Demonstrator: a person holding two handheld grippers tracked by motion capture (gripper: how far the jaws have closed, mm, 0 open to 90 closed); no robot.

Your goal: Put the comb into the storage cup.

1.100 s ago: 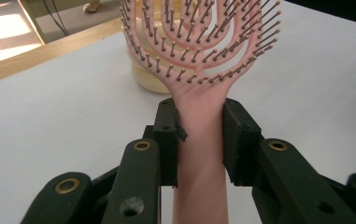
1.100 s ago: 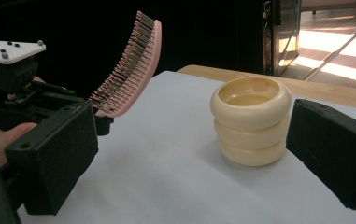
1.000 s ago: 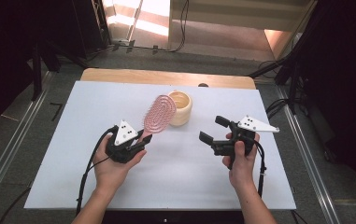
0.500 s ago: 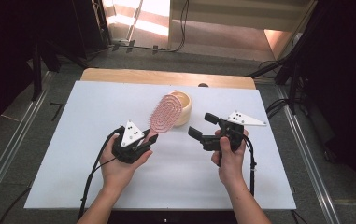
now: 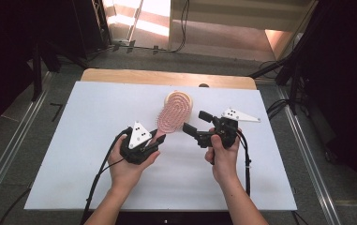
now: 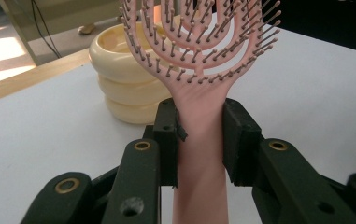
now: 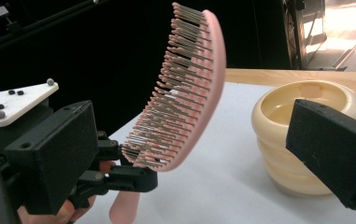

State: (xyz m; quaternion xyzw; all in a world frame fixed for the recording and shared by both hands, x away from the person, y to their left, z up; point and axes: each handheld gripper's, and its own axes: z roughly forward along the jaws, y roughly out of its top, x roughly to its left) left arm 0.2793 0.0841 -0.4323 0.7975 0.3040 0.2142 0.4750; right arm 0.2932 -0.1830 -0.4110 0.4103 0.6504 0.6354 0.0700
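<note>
on the left of the high view, the person's left hand (image 5: 131,164) rests on the white rectangular table top (image 5: 73,140) and carries the left gripper (image 5: 158,140), its grey three-cornered plate facing up and its black cable trailing back along the forearm. its jaws are pinched on the handle of the pink plastic hairbrush with an open looped head and thin bristles (image 5: 172,117); in the left gripper view the two black pads press on either side of the neck just below the head, and the handle runs down between them toward the camera. the brush is lifted off the table and slants up and away from that gripper, its head lying over the near side of the cream-yellow ribbed round bowl (image 5: 184,99) in the high view. in the left gripper view the bowl stands on the table behind and to the left of the brush head, apart from the jaws. to the right, the right hand (image 5: 223,157) holds the right gripper (image 5: 196,123) pointing left toward the brush head; its jaws are spread wide with nothing clamped. in the right gripper view the curved brush head hangs between the two black pads, bristles toward the left pad, with the bowl behind the right pad.
</note>
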